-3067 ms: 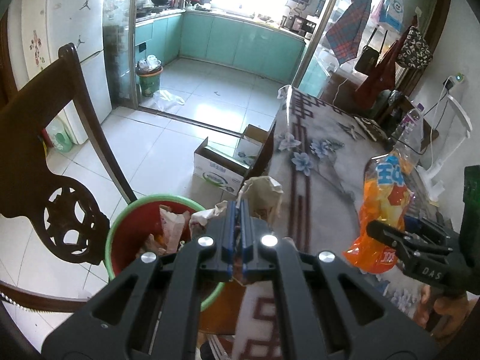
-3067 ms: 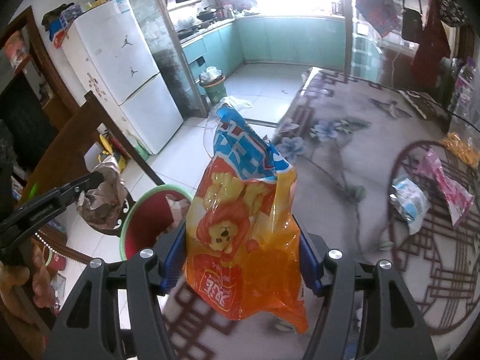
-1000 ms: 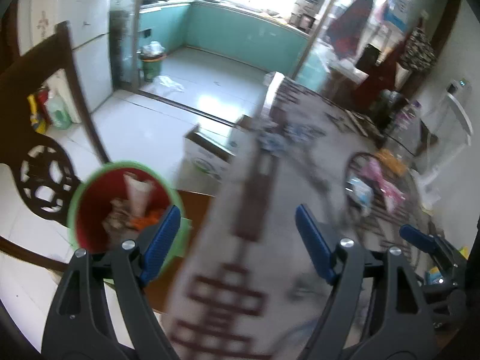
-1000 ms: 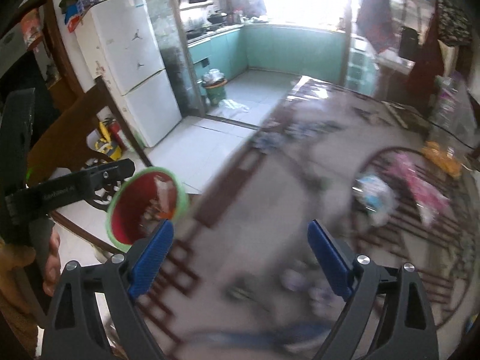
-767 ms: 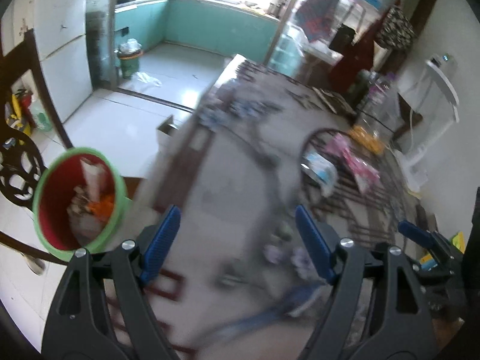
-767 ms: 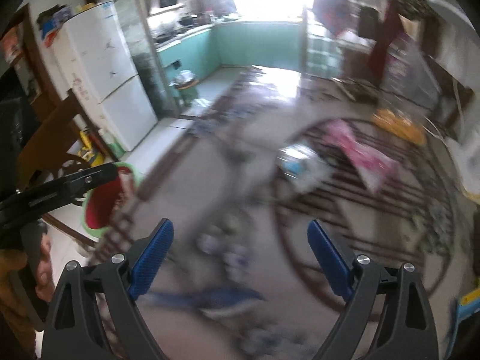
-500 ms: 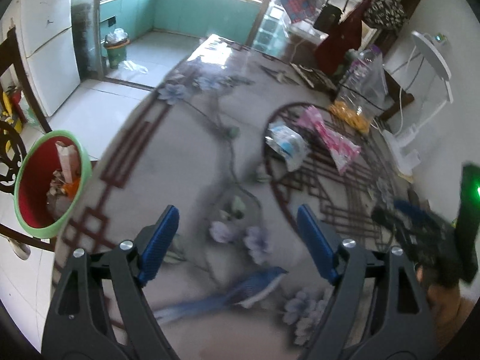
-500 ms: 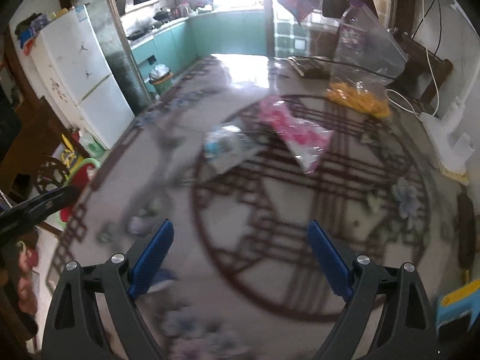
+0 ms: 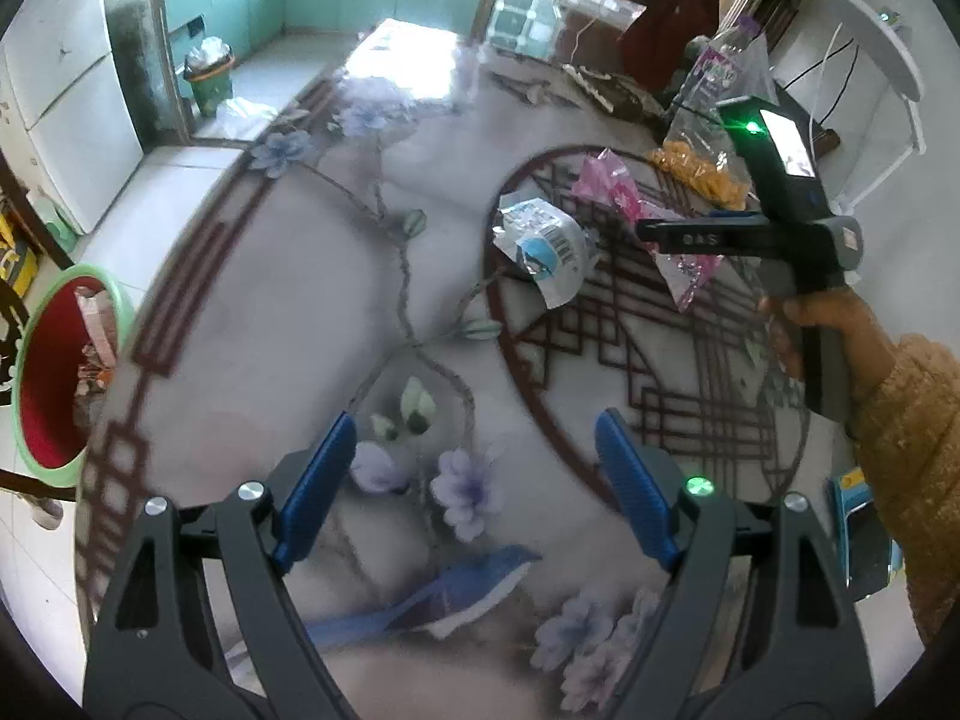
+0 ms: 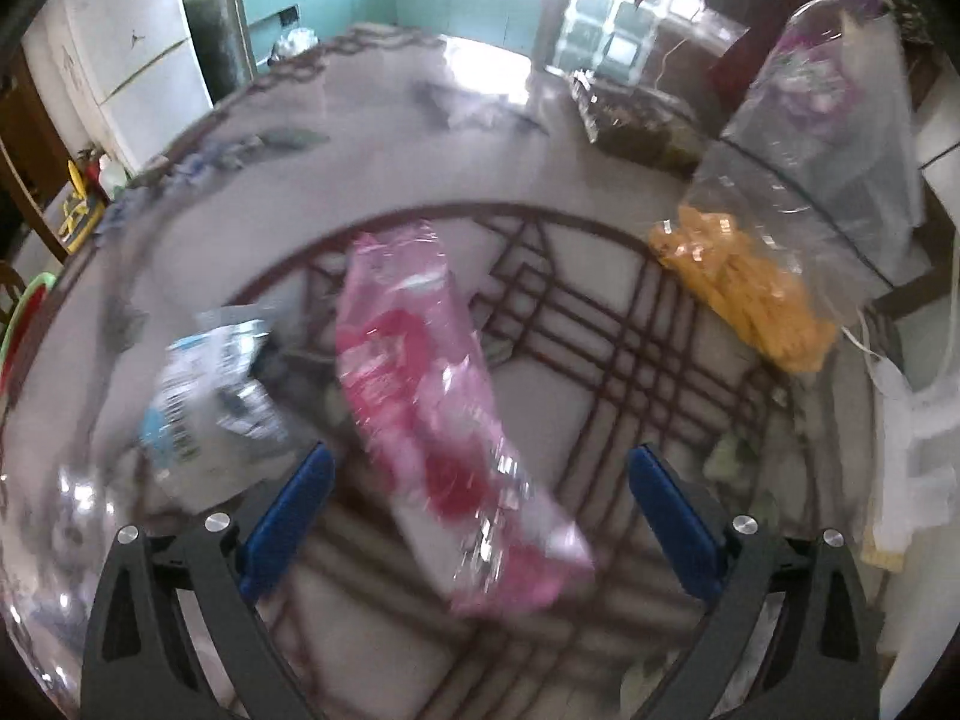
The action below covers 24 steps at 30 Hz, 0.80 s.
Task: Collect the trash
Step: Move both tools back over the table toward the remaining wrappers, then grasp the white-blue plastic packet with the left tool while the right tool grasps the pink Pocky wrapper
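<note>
While both sets of tongs stand released and grasp nothing, the left tongs (image 9: 474, 480) hang over the flower-printed worktop (image 9: 288, 312), short of the trash. Ahead of the right tongs (image 10: 480, 516) a pink wrapper (image 10: 444, 420) lies on the worktop's round lattice pattern, reaching in between the 2 blue pads. Just left of it sits a crumpled white-and-blue wrapper (image 9: 543, 243). Farther off rests a clear bag of yellow snacks (image 10: 756, 288). Beside the worktop's left edge stands the red bin (image 9: 51, 372), trash inside.

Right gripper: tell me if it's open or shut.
Open. The right gripper has its blue pads wide apart over the pink wrapper, gripping nothing.
</note>
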Available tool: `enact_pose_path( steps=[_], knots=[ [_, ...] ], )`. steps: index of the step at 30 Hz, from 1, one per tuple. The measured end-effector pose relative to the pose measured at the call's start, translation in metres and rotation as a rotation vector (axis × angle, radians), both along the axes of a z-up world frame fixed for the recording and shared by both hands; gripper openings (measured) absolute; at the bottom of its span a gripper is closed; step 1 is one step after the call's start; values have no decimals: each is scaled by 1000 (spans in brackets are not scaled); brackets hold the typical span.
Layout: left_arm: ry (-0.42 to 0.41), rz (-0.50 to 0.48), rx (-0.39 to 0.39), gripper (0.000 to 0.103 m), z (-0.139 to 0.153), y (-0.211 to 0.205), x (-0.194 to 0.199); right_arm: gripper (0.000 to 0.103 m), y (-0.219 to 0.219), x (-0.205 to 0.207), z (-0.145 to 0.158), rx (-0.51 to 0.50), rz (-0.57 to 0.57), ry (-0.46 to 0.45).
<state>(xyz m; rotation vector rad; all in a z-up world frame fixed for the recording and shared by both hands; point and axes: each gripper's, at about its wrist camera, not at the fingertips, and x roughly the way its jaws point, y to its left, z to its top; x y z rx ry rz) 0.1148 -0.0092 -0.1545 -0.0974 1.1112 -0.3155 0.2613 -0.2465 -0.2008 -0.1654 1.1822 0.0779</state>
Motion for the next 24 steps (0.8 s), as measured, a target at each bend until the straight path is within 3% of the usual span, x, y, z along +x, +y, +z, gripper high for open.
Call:
enact_pose_path(
  steps=[1,2,3,5,8,14,15,16,17,19,24],
  knots=[
    [8,-4,9,79,-4,-5,6,80,-4,2,-6,25,2,26],
    [12,-8,20,79,-6,-10,12,55,-6,2,-9,38,4,40],
    [15,-14,28,79,-9,-15,18,42,-11,-2,-10,51,2,41],
    [18,-30,22,79,-15,-26,33,35,-23,-16,-4,115,-28,8],
    [3,-32,-3,79,-22,-45,63,33,-44,-57,18,250,-108,-65],
    [17,47,-62,79,-56,-78,134,27,-58,-124,34,294,-189,-132],
    [30,46,-58,72,-63,-83,140,27,-60,-126,34,291,-200,-131],
    [50,26,-60,51,-72,-90,146,27,-63,-131,34,289,-214,-133],
    [17,16,-50,47,-70,-95,146,27,-62,-131,35,289,-222,-136],
    [11,-38,-88,26,-68,-102,143,26,-58,-128,35,293,-230,-148],
    [-74,-109,-80,23,-36,-94,115,26,-43,-125,44,303,-213,-168]
  ],
)
